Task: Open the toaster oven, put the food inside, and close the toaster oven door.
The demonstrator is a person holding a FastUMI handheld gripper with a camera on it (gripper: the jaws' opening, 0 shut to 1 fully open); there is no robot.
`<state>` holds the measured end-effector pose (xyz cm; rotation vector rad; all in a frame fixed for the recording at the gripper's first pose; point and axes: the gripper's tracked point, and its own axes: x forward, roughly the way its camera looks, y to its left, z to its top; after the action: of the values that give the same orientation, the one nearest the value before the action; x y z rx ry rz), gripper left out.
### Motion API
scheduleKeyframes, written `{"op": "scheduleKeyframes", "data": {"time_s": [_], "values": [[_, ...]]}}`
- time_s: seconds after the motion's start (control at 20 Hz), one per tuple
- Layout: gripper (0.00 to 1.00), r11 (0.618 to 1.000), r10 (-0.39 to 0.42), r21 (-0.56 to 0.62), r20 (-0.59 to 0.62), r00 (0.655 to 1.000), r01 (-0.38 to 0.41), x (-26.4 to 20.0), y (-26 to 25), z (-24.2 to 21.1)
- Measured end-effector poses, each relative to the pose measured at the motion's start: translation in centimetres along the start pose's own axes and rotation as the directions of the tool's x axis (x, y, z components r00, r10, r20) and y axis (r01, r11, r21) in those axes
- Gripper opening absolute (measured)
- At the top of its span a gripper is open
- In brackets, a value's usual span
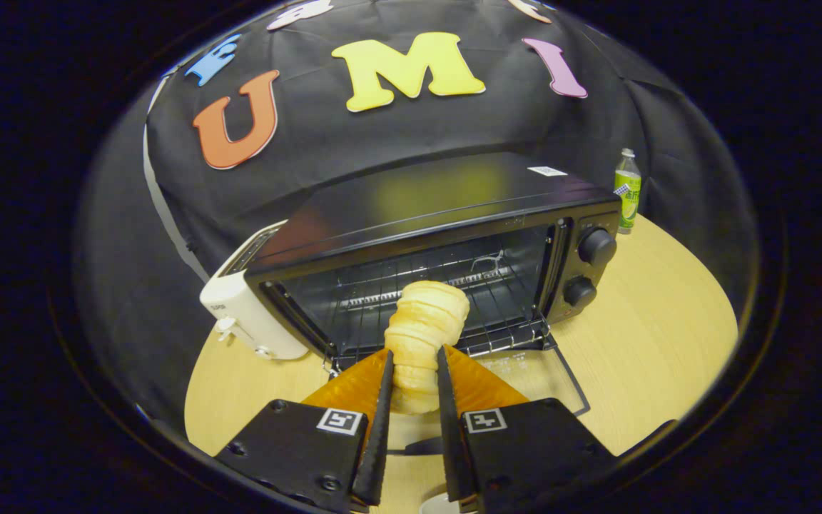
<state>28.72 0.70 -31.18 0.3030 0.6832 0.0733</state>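
A pale golden ridged pastry [423,330] stands up between my two fingers, and my gripper [414,365] is shut on its lower part. Just beyond it sits the black toaster oven [447,243] with its cavity showing and a wire rack [425,300] inside. The oven's glass door [532,368] lies folded down flat on the table, under and to the right of my fingers. Two round knobs [595,248] sit on the oven's right panel. The pastry's top end is level with the oven's mouth.
A white slot toaster [247,314] stands against the oven's left side. A green drink bottle [627,190] stands behind the oven's right corner. The light wooden table [661,321] spreads to the right of the oven. Black cloth hangs behind.
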Motion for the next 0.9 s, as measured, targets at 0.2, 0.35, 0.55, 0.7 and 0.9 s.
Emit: {"op": "scheduleKeyframes", "data": {"time_s": [0.2,0.35,0.55,0.7,0.9], "values": [[0.38,0.994,-0.052,0.095,-0.010,0.999,0.053,4.2,-2.3,1.1],[0.39,0.984,-0.081,0.157,0.003,0.997,0.079,6.4,-3.5,2.4],[0.42,0.983,-0.110,0.151,0.040,0.993,0.103,7.9,-3.7,3.5],[0.55,0.984,-0.111,0.146,0.057,0.992,0.102,8.1,-3.5,3.5],[0.63,0.985,-0.101,0.145,0.045,0.994,0.093,7.2,-3.3,2.9]]}}
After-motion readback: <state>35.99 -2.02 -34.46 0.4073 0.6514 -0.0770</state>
